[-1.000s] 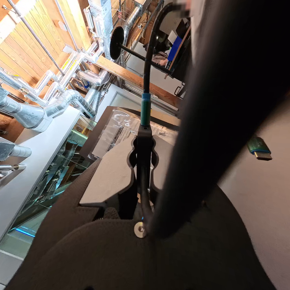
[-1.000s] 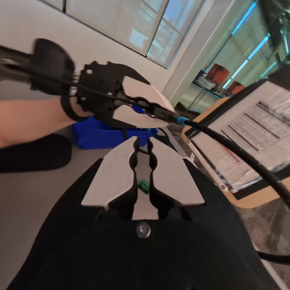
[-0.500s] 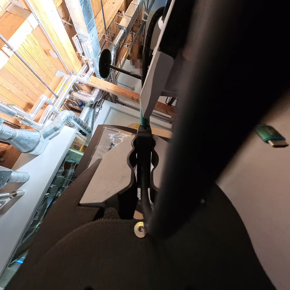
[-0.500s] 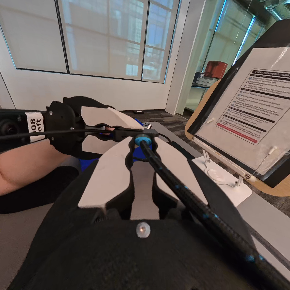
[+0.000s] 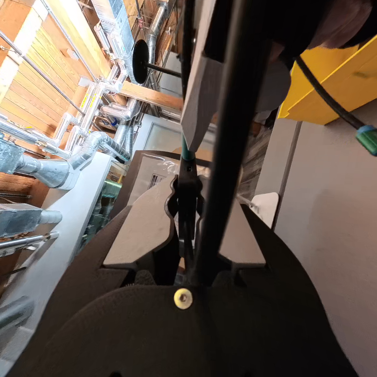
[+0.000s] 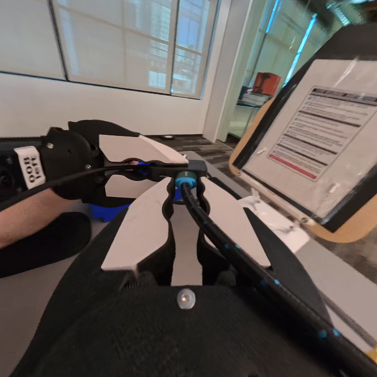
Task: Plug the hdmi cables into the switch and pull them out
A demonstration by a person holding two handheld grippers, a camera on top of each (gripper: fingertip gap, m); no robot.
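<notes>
Right wrist view: nearest the lens, the right gripper has its two pale fingers closed on the green and blue collar of an HDMI plug, pinched right at the fingertips. Its cable is black braid flecked with blue, and it runs back from between the jaws, over the right finger and out at the lower right. Just ahead of the fingertips the plug meets the side of the switch, a small, flat, dark slab with a slim port showing on its near edge; how deep the plug sits cannot be told. The left gripper comes in from the left and clamps the switch between its upper and lower fingers, with a thin black lead trailing back along it. Beyond the jaws, to the right, a sheet in a clear sleeve leans on a stand on the grey table; a blue bin sits under the left gripper.

In the left wrist view, the left gripper holds the dark switch upright between its tips, jaws pressed on it. A green plug stem enters the switch from above, under a finger of the other gripper. To the far right of the jaws, a second cable's green and blue plug hangs free beside a yellow bin.
</notes>
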